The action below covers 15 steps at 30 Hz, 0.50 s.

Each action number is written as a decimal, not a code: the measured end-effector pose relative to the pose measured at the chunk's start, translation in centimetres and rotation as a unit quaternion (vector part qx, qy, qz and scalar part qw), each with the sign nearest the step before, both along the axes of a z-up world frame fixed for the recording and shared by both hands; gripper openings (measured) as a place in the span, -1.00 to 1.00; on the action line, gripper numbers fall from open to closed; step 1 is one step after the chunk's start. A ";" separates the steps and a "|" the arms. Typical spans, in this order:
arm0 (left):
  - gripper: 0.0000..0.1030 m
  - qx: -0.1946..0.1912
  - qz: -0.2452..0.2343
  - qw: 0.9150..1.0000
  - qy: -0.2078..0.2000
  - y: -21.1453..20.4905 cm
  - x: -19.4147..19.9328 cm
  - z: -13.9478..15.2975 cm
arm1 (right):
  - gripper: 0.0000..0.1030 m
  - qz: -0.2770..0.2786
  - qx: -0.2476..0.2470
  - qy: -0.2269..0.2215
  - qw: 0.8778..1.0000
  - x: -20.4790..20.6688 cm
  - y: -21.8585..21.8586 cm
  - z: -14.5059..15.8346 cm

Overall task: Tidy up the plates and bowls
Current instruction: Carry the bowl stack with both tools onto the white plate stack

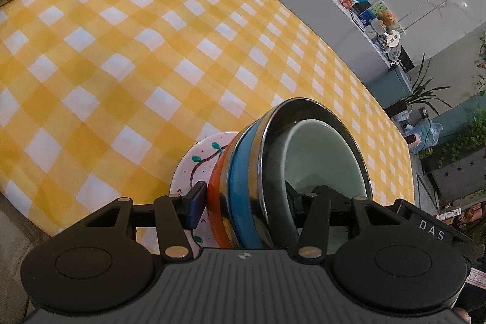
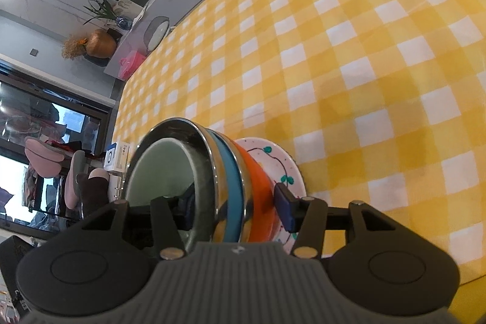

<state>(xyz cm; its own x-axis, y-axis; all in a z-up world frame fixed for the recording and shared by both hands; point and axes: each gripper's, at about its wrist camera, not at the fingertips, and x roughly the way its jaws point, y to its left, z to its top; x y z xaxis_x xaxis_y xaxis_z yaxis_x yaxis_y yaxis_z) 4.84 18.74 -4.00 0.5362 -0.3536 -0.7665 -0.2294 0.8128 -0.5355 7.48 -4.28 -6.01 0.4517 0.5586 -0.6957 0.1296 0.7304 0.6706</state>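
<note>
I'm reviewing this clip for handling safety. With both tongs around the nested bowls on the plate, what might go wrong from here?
1. The bowl stack sits toward one side of the painted plate; a sideways tug might drag or tip the plate.
2. The left tongs and right tongs straddle opposite rim sides of smooth, shiny bowls; uneven lifting may let the stack slip.
3. The pale green bowl sits loose inside and may shift.

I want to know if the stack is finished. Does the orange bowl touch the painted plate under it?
Touching. In the right wrist view the orange bowl sits directly on the painted plate, with no gap visible where they meet.
</note>
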 end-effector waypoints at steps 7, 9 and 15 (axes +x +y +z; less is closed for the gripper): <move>0.06 0.033 -0.011 0.999 -0.014 -0.5 -0.2 0.7 | 0.03 0.001 -0.004 -0.003 1.000 0.1 0.1 0.0; 0.06 0.040 -0.014 0.999 -0.023 -0.5 -0.3 1.0 | 0.03 0.002 -0.007 -0.007 1.000 0.1 0.1 0.0; 0.13 0.056 -0.012 0.997 -0.047 -0.5 -0.7 2.0 | 0.28 0.012 -0.029 -0.039 0.999 -0.2 0.8 0.8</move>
<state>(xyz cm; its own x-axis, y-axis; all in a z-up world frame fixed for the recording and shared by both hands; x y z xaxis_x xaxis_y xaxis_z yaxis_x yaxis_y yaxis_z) 4.10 18.28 -2.01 0.5994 -0.2832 -0.7486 -0.1618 0.8732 -0.4598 7.31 -3.50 -5.16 0.4932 0.5294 -0.6903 0.0608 0.7706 0.6344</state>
